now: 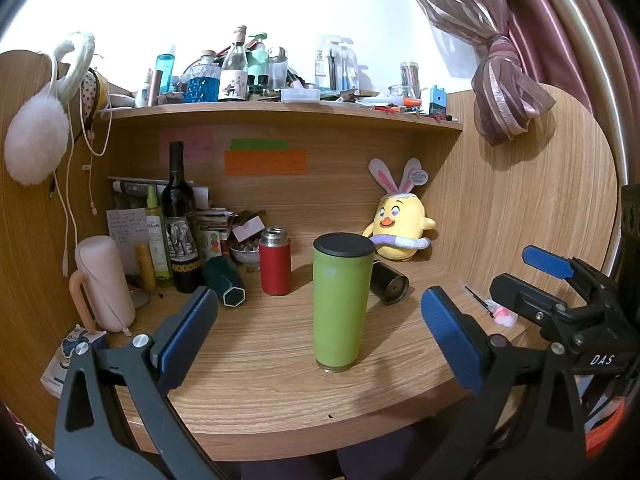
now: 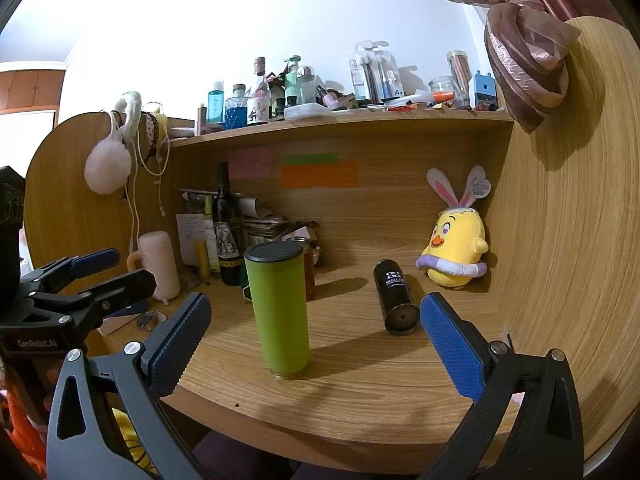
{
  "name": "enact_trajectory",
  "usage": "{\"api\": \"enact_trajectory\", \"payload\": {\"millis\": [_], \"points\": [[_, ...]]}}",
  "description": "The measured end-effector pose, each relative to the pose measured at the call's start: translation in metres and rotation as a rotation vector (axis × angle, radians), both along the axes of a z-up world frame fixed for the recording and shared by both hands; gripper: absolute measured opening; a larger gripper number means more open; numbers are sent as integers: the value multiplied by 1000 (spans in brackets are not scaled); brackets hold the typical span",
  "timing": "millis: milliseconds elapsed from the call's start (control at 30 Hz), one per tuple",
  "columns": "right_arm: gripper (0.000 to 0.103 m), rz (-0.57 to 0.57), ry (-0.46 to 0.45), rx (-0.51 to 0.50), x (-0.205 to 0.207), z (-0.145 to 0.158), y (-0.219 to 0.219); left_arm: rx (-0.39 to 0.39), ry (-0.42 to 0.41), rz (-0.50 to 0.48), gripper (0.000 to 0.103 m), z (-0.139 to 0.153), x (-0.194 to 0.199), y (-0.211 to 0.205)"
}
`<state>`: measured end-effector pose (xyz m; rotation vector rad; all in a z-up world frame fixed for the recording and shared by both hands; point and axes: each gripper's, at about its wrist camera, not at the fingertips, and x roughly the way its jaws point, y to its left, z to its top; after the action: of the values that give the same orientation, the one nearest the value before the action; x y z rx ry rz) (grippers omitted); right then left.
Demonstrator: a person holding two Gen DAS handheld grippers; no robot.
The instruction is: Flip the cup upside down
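Note:
A tall green cup [image 1: 339, 304] stands on the wooden desk [image 1: 260, 392], its black flat end up and its narrower rim end down on the wood. It also shows in the right wrist view [image 2: 280, 312]. My left gripper [image 1: 320, 320] is open, its blue pads wide on either side of the cup and nearer the desk's front edge, not touching it. My right gripper [image 2: 316, 328] is open and empty, with the cup left of its middle. The right gripper also shows at the right of the left wrist view [image 1: 520, 276].
A black can [image 2: 394, 300] lies on its side right of the cup. A red flask [image 1: 275, 262], a wine bottle [image 1: 180, 224], a pink jug [image 1: 105, 284] and clutter stand at the back left. A yellow plush chick [image 2: 456, 252] sits in the back right corner.

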<state>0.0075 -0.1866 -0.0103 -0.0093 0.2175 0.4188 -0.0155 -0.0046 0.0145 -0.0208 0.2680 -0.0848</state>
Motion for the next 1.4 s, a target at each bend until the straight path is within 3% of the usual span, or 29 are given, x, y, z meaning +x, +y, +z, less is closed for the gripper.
{"api": "enact_trajectory", "payload": {"millis": [1400], "points": [[103,1,0,-2,-2,1,2,-16,26,-15,103,-7,3,-9]]}}
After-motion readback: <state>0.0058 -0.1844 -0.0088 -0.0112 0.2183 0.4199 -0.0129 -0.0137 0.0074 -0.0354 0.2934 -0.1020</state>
